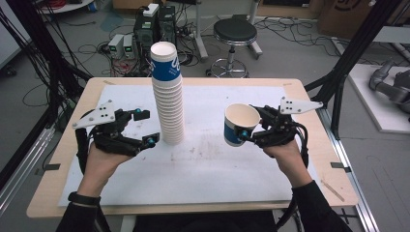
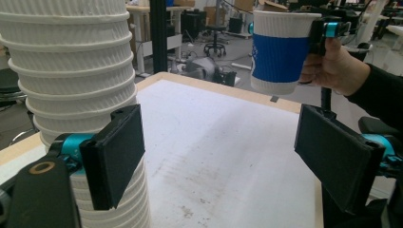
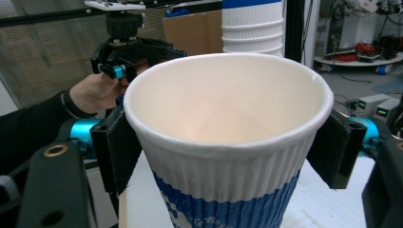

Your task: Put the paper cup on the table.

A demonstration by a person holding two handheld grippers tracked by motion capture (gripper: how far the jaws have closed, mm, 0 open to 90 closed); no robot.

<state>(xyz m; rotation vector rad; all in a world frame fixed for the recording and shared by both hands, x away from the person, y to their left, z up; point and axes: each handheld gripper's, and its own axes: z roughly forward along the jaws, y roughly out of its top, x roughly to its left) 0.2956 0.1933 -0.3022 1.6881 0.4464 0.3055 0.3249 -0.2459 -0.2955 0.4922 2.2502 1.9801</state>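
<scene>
The right gripper (image 1: 247,129) has its two black jaws closed on a single white ribbed paper cup with a blue band (image 1: 240,124), held upright and clear of the white table sheet (image 1: 227,164). In the right gripper view the pads (image 3: 116,145) press the cup wall just under the rim, one on each side. The left gripper (image 1: 145,126) holds nothing; its jaws stand wide apart, one just beside the base of the tall stack of white ribbed paper cups (image 1: 168,96), and whether it touches cannot be told.

The likeliest trouble, as I judge it, is the stack: it is tall and narrow, so a nudge from the near left jaw could topple it. A harder squeeze on the held cup could also dent its thin wall, or a looser one let it slip.

Between the two grippers the sheet lies bare, giving free room. Outboard of the right gripper the wooden table edge (image 1: 333,154) is near, and a black frame post (image 1: 338,92) rises beyond it
</scene>
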